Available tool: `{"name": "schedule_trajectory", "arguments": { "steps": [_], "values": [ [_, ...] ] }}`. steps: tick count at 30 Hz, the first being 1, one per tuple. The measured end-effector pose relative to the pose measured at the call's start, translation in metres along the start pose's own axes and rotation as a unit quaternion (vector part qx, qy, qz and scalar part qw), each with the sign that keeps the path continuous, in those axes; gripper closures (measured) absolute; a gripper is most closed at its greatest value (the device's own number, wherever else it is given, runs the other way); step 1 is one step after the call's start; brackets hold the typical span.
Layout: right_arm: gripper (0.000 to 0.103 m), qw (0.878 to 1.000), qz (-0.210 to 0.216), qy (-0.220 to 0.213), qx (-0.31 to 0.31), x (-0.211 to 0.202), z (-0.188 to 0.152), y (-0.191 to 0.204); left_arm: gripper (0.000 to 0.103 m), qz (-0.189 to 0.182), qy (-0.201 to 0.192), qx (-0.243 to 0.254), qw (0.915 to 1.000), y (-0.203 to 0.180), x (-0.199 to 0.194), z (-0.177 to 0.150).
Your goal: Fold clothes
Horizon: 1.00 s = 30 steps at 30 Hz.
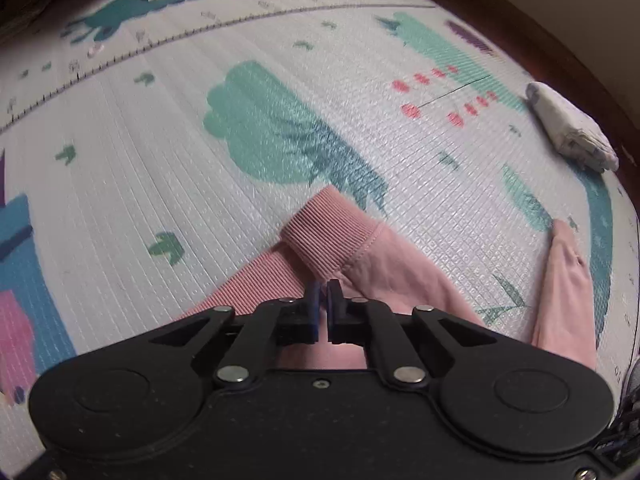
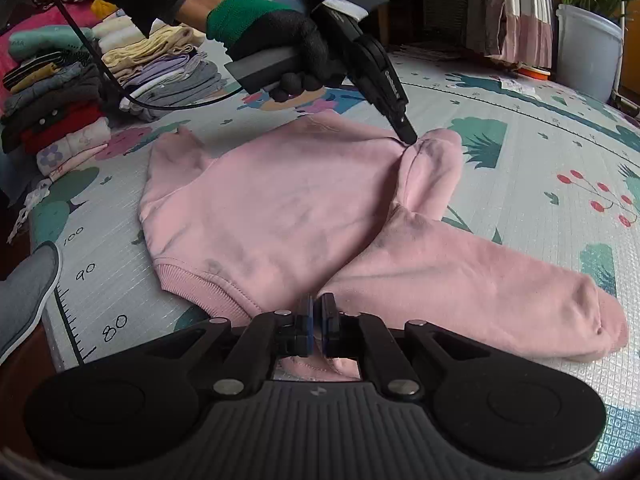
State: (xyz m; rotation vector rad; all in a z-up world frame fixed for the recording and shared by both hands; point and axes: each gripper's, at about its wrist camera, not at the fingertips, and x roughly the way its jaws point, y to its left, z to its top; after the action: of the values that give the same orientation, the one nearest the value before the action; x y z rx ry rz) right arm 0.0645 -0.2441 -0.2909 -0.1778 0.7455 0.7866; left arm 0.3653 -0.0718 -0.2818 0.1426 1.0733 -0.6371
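**Pink sweatshirt pinched at two points on play mat**

A pink cotton sweatshirt (image 2: pixel 280 208) is spread on the patterned foam play mat (image 2: pixel 520 152). Its hem is pinched in the right gripper (image 2: pixel 317 312) jaws at 6 o'clock. Fabric near a sleeve is pinched by the left gripper (image 2: pixel 408 136), at 1 o'clock, held in a black-gloved hand (image 2: pixel 288 40). Stacked folded clothes (image 2: pixel 80 92) are seen at 10 o'clock.

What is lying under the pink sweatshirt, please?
The pink sweatshirt lies directly on the printed play mat, whose pattern shows all around it. What the mat has beneath the fabric cannot be seen, because the cloth covers it.
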Motion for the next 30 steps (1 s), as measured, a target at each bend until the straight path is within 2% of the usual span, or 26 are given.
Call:
{"name": "schedule_trajectory", "arguments": {
  "steps": [4,7,9,10,11,13,18,21,23,25,26,27,28,30],
  "values": [
    [0.097,1.000,0.000,0.008,0.001,0.005,-0.002,0.002,0.101,0.021,0.002,-0.015,0.9997,0.005,0.005,-0.002],
    [0.097,1.000,0.000,0.006,-0.010,0.004,-0.001,0.007,0.099,0.006,-0.020,-0.021,0.9996,-0.001,-0.007,0.002],
    [0.095,1.000,-0.003,-0.002,-0.011,-0.003,-0.003,0.008,0.082,-0.010,-0.019,-0.046,0.9987,0.000,-0.008,0.005],
    [0.094,1.000,-0.004,-0.005,-0.010,-0.008,-0.005,0.009,0.066,-0.017,-0.016,-0.063,0.9977,0.002,-0.006,0.005],
    [0.092,1.000,-0.004,-0.004,-0.012,-0.012,-0.007,0.009,0.063,-0.023,-0.013,-0.082,0.9963,0.005,-0.004,0.005],
    [0.080,1.000,-0.003,0.002,-0.013,-0.020,-0.013,0.012,0.062,-0.031,-0.006,-0.115,0.9929,0.011,0.001,0.005],
    [0.080,1.000,-0.023,0.011,0.000,-0.028,-0.021,0.011,0.063,-0.024,0.004,-0.148,0.9886,0.014,0.013,0.003],
    [0.077,0.999,-0.045,0.002,0.002,-0.023,-0.017,0.007,0.065,-0.018,0.005,-0.146,0.9892,0.012,0.013,0.005],
    [0.072,0.999,-0.052,-0.001,0.014,-0.018,-0.013,0.001,0.083,-0.007,0.003,-0.132,0.9912,0.008,0.014,0.005],
    [0.072,0.999,-0.053,0.008,0.008,-0.008,-0.011,0.000,0.093,-0.003,0.001,-0.113,0.9935,0.003,0.016,0.005],
    [0.072,0.999,-0.049,0.009,-0.003,-0.005,-0.010,0.002,0.095,0.000,-0.002,-0.100,0.9950,-0.001,0.015,0.006],
    [0.080,0.999,-0.045,0.008,-0.012,-0.002,-0.009,0.003,0.096,0.001,-0.005,-0.087,0.9962,-0.004,0.014,0.007],
    [0.095,0.999,-0.040,0.002,-0.012,-0.002,-0.008,0.003,0.097,0.001,-0.008,-0.076,0.9971,-0.007,0.012,0.008],
    [0.095,0.999,-0.032,-0.010,-0.012,-0.003,-0.004,0.004,0.097,-0.007,-0.021,-0.061,0.9979,-0.009,0.005,0.012]
  ]
}}
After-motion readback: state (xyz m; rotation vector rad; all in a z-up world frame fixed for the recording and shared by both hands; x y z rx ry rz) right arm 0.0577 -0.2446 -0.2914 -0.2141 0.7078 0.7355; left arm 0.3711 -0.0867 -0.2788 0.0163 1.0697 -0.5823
